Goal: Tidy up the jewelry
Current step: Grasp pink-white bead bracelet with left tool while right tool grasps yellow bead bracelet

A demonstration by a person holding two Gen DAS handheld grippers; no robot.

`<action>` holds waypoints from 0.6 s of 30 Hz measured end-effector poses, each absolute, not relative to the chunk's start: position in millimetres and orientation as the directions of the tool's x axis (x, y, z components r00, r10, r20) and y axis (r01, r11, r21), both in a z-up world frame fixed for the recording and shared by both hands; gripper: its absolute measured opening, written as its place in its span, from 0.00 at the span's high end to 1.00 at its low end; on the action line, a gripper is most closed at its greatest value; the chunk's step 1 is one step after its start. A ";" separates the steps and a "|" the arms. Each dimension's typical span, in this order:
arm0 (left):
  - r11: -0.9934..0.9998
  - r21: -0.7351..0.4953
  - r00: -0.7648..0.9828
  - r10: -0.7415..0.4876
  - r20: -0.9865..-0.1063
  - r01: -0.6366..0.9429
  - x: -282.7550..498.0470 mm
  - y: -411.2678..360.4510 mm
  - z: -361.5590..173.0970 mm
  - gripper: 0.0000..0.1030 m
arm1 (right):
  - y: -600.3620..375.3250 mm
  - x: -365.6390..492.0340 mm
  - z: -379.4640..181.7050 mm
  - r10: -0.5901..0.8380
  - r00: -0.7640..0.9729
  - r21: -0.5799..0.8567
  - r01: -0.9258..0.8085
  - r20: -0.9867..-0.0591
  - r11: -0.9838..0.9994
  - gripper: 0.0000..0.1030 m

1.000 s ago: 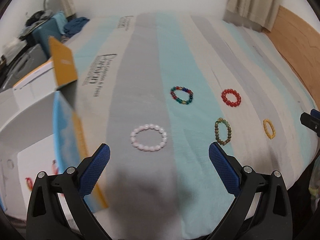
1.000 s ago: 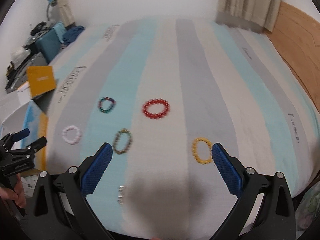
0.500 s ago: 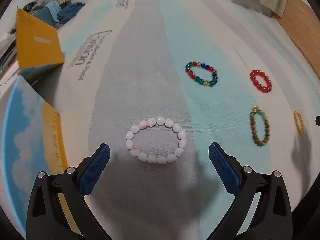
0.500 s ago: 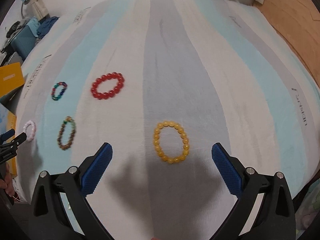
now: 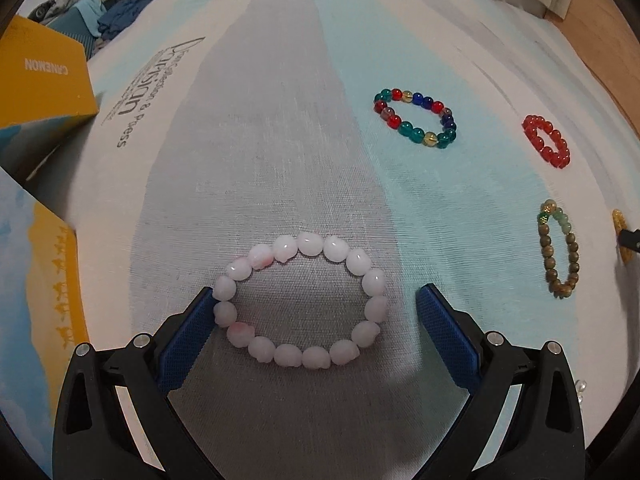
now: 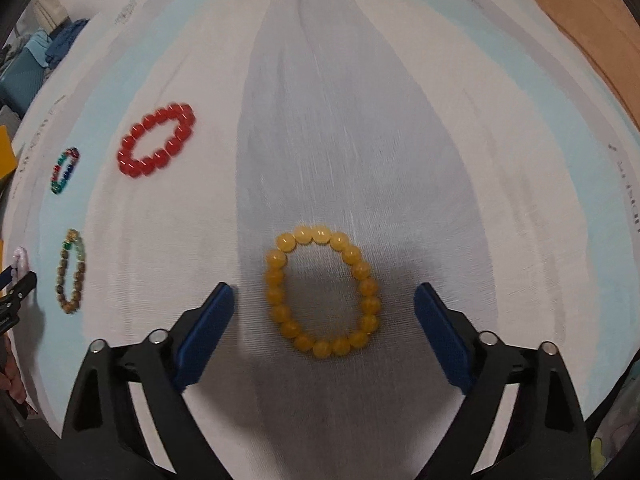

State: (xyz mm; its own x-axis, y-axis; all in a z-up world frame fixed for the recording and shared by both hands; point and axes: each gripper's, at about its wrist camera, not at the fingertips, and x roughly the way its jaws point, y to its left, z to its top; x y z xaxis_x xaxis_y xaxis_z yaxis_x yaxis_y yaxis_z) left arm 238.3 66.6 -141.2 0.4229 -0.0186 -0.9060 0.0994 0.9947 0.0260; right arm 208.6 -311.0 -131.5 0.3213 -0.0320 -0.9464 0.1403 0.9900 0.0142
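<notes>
I count 5 bracelets on the bed: 1 pink, 1 many-colored, 1 red, 1 brown and 1 yellow. I see 2 grippers, left and right, and 1 yellow box.
</notes>
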 end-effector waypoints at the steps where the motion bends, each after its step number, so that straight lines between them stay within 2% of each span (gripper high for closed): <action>1: 0.995 0.022 0.424 -0.022 -0.905 0.098 237.9 67.2 -141.5 0.06 | -311.3 209.0 -134.7 -0.028 0.316 0.020 0.147 -0.948 0.989 0.19; 4: 0.995 0.017 0.420 -0.028 -0.907 0.102 237.2 68.1 -142.7 0.08 | -310.8 208.2 -138.5 -0.025 0.322 0.027 0.157 -0.946 0.987 0.21; 11: 0.994 -0.002 0.413 -0.046 -0.910 0.107 235.1 73.6 -142.2 0.16 | -312.7 205.0 -140.4 -0.014 0.320 0.045 0.176 -0.947 0.983 0.39; 14: 0.995 -0.006 0.414 -0.049 -0.909 0.104 230.3 75.0 -140.8 0.23 | -310.0 204.0 -139.8 -0.036 0.315 0.024 0.184 -0.948 0.983 0.49; 18: 0.995 -0.003 0.412 -0.043 -0.910 0.095 226.8 76.6 -136.9 0.40 | -307.6 202.0 -139.6 -0.051 0.312 0.013 0.199 -0.949 0.980 0.69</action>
State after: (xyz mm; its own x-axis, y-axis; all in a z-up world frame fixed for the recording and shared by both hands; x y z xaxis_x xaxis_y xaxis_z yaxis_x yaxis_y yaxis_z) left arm 226.8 76.6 -136.9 0.4121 -0.0425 -0.9102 0.0952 0.9955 -0.0034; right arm 202.0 -307.6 -139.6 0.3123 -0.0507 -0.9486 0.1986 0.9800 0.0130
